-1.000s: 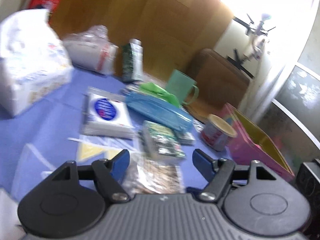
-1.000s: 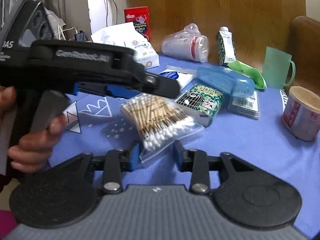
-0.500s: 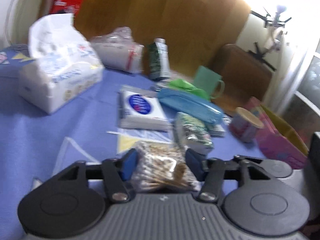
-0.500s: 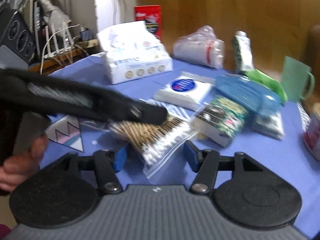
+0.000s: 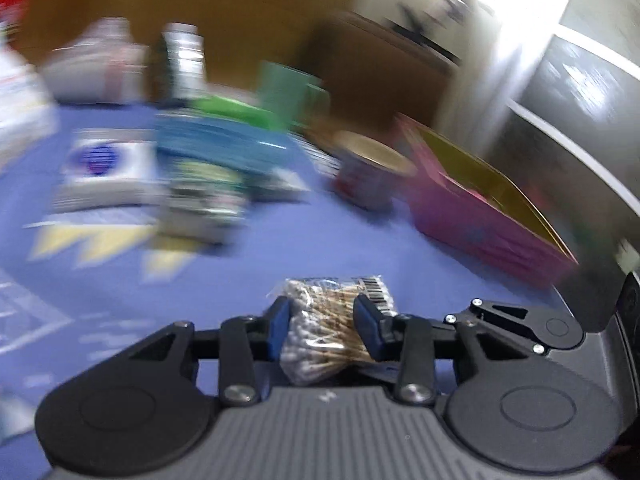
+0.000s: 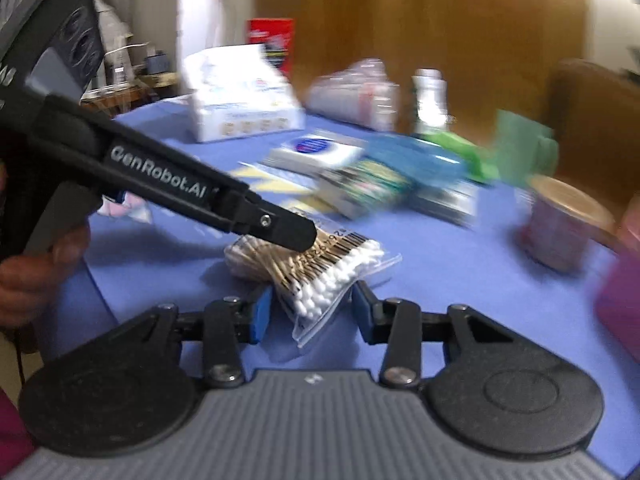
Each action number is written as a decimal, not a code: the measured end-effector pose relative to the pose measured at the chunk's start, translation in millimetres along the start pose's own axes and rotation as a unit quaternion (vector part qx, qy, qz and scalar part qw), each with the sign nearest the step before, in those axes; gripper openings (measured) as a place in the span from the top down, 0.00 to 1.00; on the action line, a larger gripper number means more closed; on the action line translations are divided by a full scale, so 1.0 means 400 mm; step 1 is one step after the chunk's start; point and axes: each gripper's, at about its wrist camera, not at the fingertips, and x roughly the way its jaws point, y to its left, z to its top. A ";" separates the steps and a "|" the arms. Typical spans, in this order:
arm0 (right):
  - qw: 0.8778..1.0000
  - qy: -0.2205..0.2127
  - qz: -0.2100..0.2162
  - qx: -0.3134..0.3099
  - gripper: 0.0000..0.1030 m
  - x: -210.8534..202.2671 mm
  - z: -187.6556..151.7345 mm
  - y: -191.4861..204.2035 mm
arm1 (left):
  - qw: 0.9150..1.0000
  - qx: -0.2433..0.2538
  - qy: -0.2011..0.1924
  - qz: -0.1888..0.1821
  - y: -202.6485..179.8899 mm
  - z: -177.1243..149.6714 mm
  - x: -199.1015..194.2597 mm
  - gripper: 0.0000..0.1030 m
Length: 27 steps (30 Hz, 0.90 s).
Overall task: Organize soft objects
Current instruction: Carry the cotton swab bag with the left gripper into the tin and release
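A clear bag of cotton swabs [image 5: 332, 328] is pinched between the blue pads of my left gripper [image 5: 322, 330], held above the blue tablecloth [image 5: 280, 256]. In the right wrist view the same bag [image 6: 320, 268] hangs from the left gripper's black tip [image 6: 280, 228]. My right gripper [image 6: 306, 314] is open; its fingers stand on either side of the bag's lower end and are not pressing on it. A pink box with a yellow inside [image 5: 480, 200] lies open at the right.
Blurred items crowd the far side of the table: a tissue pack [image 6: 240, 100], a white wipes pack [image 5: 104, 164], a green-patterned pack [image 5: 204, 196], a blue pouch [image 5: 224, 148], a green mug [image 5: 288, 92], a carton [image 5: 184, 64] and a red cup [image 5: 368, 172].
My left gripper closed on the swab bag and swung right toward the pink box. My right gripper let go of the bag and opened.
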 end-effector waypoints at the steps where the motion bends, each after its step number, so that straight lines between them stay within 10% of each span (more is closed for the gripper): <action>1: 1.000 -0.003 -0.014 0.015 0.56 -0.025 -0.022 -0.023 | 1.000 0.018 0.010 -0.014 -0.039 0.005 0.029 0.66; 16: 0.958 -0.047 -0.219 0.179 0.56 -0.319 -0.274 -0.250 | 0.964 0.203 0.089 -0.149 -0.512 0.004 0.324 0.64; 27: 0.945 -0.127 -0.257 0.160 0.56 -0.372 -0.143 -0.434 | 0.962 0.235 -0.005 -0.138 -0.653 0.229 0.380 0.59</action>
